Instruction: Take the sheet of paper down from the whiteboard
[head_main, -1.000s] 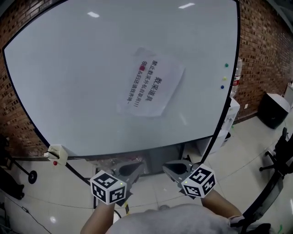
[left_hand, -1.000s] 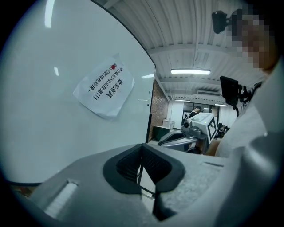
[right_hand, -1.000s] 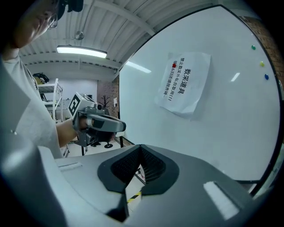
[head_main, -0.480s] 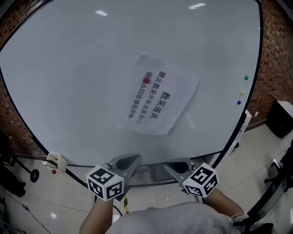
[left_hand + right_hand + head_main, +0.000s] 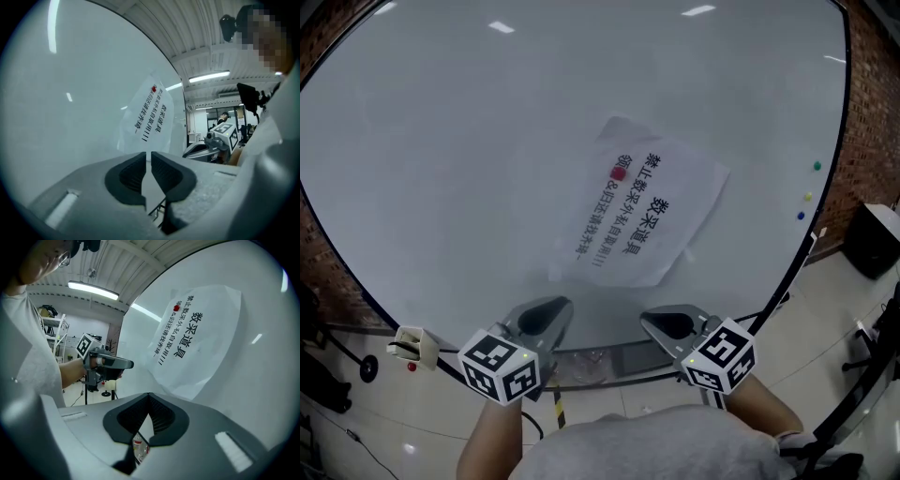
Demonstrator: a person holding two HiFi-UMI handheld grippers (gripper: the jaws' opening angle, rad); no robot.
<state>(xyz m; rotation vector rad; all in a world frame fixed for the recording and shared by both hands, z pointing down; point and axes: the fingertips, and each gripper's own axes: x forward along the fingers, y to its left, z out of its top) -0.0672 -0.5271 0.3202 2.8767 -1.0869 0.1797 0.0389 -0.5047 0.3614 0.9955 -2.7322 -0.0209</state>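
A white sheet of paper (image 5: 649, 217) with black print and a red spot hangs tilted on the whiteboard (image 5: 459, 141); it also shows in the left gripper view (image 5: 147, 117) and the right gripper view (image 5: 197, 338). Both grippers are held side by side below the sheet, near the board's bottom edge, apart from the paper. My left gripper (image 5: 551, 307) (image 5: 148, 154) has its jaws opening, a narrow gap between them and nothing in it. My right gripper (image 5: 654, 322) (image 5: 149, 395) is shut and empty.
Green (image 5: 816, 166), yellow (image 5: 807, 197) and blue (image 5: 801, 216) magnets sit at the board's right edge. A cream eraser holder (image 5: 412, 342) hangs at the lower left corner. A black bin (image 5: 874, 234) stands on the tiled floor at right. Brick wall lies behind the board.
Both grippers have risen and come closer to the whiteboard, and the sheet now looks larger and nearer. The grippers stand a little further apart.
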